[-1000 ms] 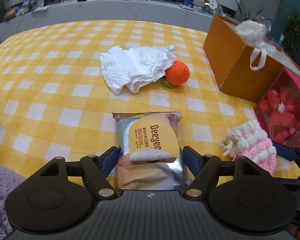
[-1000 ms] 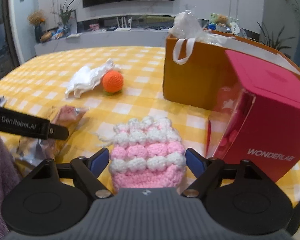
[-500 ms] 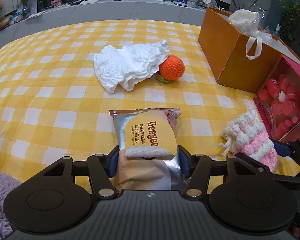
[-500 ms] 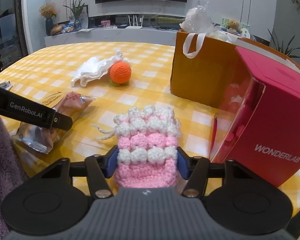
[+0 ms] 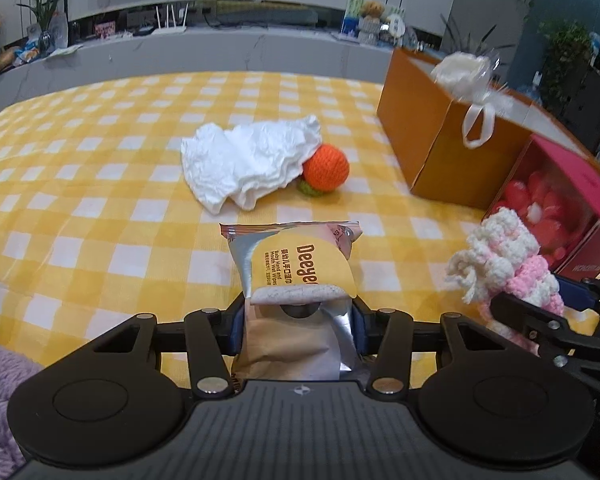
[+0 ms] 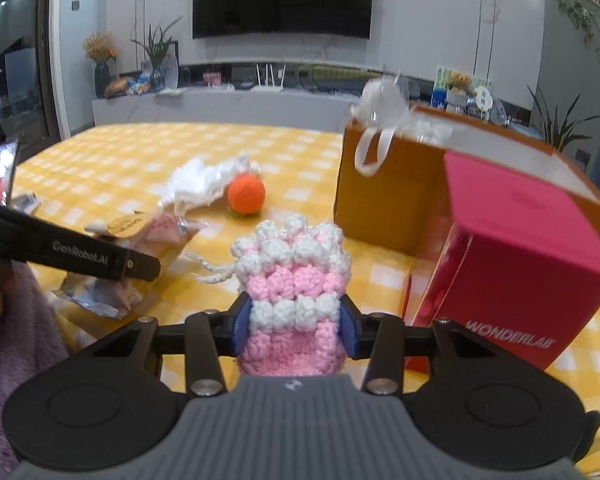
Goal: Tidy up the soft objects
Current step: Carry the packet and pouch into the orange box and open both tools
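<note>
Left wrist view: your left claw (image 5: 298,322) is clamped on the wipes pack (image 5: 296,276), which sits between the fingers, seemingly lifted off the surface (image 5: 100,168). White cloth (image 5: 248,164) and orange ball (image 5: 326,168) lie ahead, ungrabbed. Right wrist view: your right claw (image 6: 294,326) grips the pink pouch (image 6: 292,280); orange bag (image 6: 388,184) ahead-right. Judgement: early stage, nothing stowed yet.

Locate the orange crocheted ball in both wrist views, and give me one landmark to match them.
Left wrist view: orange crocheted ball, centre, tucked against the right edge of the crumpled white cloth.
Right wrist view: the ball sits left of centre, just right of the cloth.
Shared landmark: orange paper bag, right of the ball.
</note>
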A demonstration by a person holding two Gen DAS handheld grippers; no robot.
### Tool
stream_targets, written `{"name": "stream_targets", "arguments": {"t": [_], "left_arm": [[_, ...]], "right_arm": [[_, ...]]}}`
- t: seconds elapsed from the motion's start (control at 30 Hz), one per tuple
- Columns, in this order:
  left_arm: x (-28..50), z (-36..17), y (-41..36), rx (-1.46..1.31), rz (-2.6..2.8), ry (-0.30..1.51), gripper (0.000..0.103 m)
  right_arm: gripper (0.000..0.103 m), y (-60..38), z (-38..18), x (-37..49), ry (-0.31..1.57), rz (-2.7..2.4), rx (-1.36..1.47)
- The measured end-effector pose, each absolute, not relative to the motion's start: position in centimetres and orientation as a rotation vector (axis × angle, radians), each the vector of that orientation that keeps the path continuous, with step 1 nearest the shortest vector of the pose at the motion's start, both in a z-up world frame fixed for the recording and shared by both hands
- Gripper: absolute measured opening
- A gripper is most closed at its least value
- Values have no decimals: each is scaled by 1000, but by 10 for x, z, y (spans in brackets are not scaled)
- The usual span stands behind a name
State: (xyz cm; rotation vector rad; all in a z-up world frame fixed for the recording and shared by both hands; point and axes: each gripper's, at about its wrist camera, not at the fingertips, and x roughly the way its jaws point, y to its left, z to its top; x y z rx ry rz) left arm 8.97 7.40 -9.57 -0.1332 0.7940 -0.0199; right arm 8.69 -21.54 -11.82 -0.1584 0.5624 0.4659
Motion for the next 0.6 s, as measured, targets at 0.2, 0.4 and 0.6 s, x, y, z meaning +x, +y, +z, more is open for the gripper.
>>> {"name": "stream_targets", "arguments": {"t": [0.2, 0.4, 0.6], "left_arm": [[73, -68, 65, -131, -52, 724, 55], [81, -17, 47, -154, -149, 645, 55], [114, 26, 16, -176, -253, 592, 55]], "right_arm": [[45, -225, -82, 74, 459, 457, -134], [45, -243, -41, 72, 373, 421, -109], [45, -279, -5, 90, 336, 356, -85]]}}
